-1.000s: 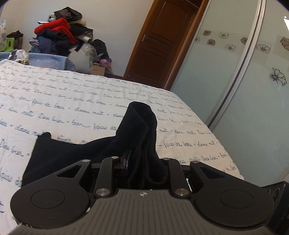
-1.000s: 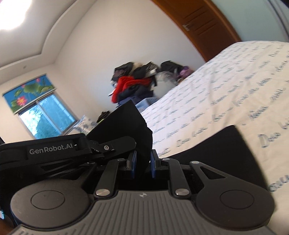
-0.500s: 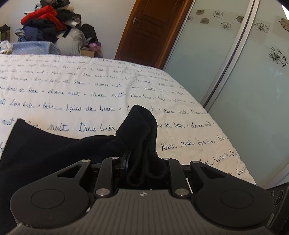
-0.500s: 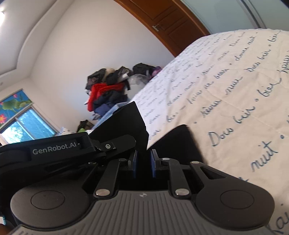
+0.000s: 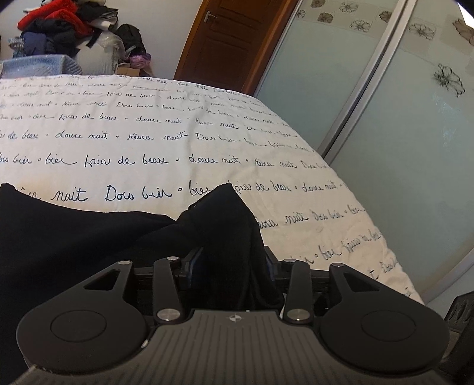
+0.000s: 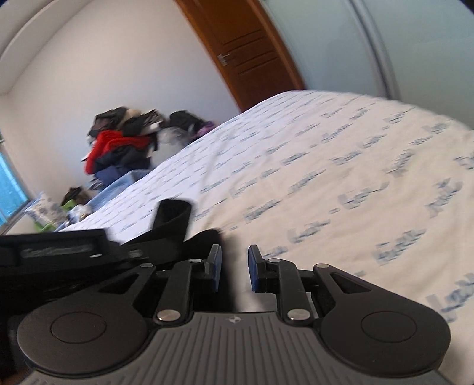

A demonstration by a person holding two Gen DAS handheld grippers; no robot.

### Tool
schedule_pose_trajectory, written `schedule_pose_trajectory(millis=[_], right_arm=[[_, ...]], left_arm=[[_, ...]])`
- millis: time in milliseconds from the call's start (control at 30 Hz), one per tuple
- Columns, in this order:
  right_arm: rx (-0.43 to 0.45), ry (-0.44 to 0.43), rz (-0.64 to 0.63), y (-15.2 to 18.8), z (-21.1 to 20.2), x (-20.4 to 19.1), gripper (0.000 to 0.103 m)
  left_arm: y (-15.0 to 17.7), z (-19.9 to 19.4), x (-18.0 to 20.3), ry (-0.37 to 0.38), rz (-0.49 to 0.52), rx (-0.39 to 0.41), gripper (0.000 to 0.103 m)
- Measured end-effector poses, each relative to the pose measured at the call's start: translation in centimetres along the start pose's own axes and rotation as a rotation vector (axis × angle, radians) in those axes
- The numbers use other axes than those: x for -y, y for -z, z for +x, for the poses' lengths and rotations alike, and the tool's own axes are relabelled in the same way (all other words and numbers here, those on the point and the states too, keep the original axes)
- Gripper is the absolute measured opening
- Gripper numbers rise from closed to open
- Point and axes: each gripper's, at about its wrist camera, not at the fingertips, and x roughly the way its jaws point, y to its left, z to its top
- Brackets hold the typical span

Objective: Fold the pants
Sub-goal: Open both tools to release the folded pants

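Observation:
The black pants lie on the white bedspread with script print, spread to the left in the left wrist view. My left gripper is shut on a bunched fold of the pants, which stands up in a peak between its blue pads. My right gripper is open and empty, low over the bed. In the blurred right wrist view a black edge of the pants shows just left of it, beside the left gripper's body.
A pile of clothes and a blue basket stand beyond the bed's far end. A wooden door and frosted sliding wardrobe doors run along the right. The bed's right edge is close.
My right gripper has opened and let go of the pants. Both grippers have come down toward the bed, and more of the pants now lies flat on it.

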Motion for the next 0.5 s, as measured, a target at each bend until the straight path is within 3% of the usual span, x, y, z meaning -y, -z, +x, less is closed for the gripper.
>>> schedule_pose_trajectory(millis=[100,200,267,333,367,433,467,500], right_arm=[[0.037,0.039,0.029,-0.5,-0.8,1.4,0.019],[0.071,0.050,0.048,-0.8,-1.5,2.0,0.019],[0.075,0.036,0.041,-1.1,-1.7,2.0,0.019],[0.048,-0.022,0.031,-1.4,-1.5,1.7,0.022],[0.029,-0.062,0.028,-1.7,-1.3,1.4,0.027],[0.000,-0.142,0.012,-2.1,-0.5,0.7,0.068],[-0.011,-0.177,-0.009,-2.4,0.1,0.3,0.075],[-0.019,-0.200,-0.035,-2.7,0.6,-0.3,0.075]], left_arm=[[-0.6,-0.7,-0.6,0.046,-0.039,0.011,0.056],[-1.3,-1.7,-1.0,0.047,-0.044,0.045,0.058],[-2.0,-2.4,-1.7,0.012,-0.026,0.062,0.059],[-2.6,-3.1,-2.7,-0.081,0.018,0.093,0.059],[-2.8,-3.5,-3.4,-0.140,0.040,0.113,0.059],[-3.1,-3.9,-5.2,-0.260,0.068,0.140,0.059],[-3.2,-3.9,-6.3,-0.310,0.071,0.143,0.059],[-3.5,-4.0,-7.5,-0.350,0.063,0.139,0.059]])
